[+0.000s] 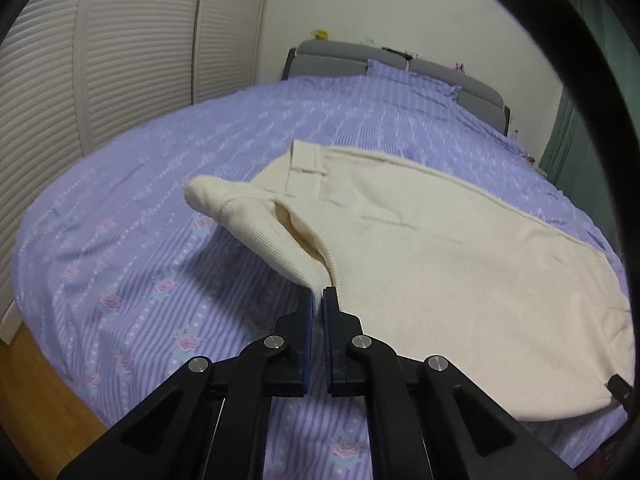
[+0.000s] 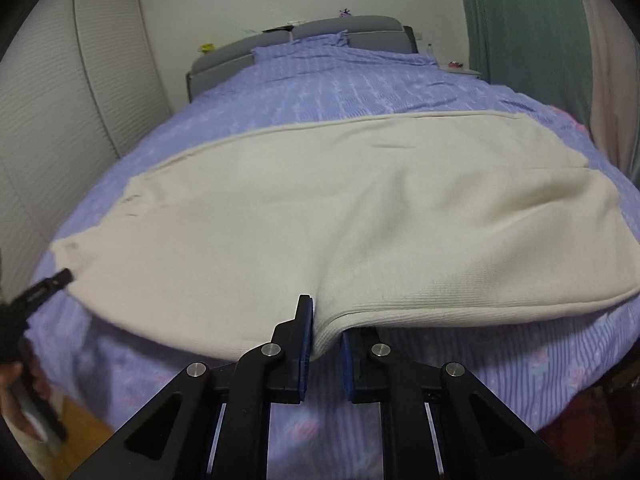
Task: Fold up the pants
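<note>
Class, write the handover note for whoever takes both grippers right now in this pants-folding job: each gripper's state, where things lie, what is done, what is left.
Left gripper: shut on the near edge of the pants, at the waistband end, fabric lifted off the bed.
Right gripper: shut on the near edge further along the leg, also lifted.
Pants: cream, lying lengthwise across the purple bed; far edge flat on the cover.
Done: both near-edge grips taken, edge raised.
Left: probably carry the near edge over to the far edge, lay it down, release, then fold the length.
</note>
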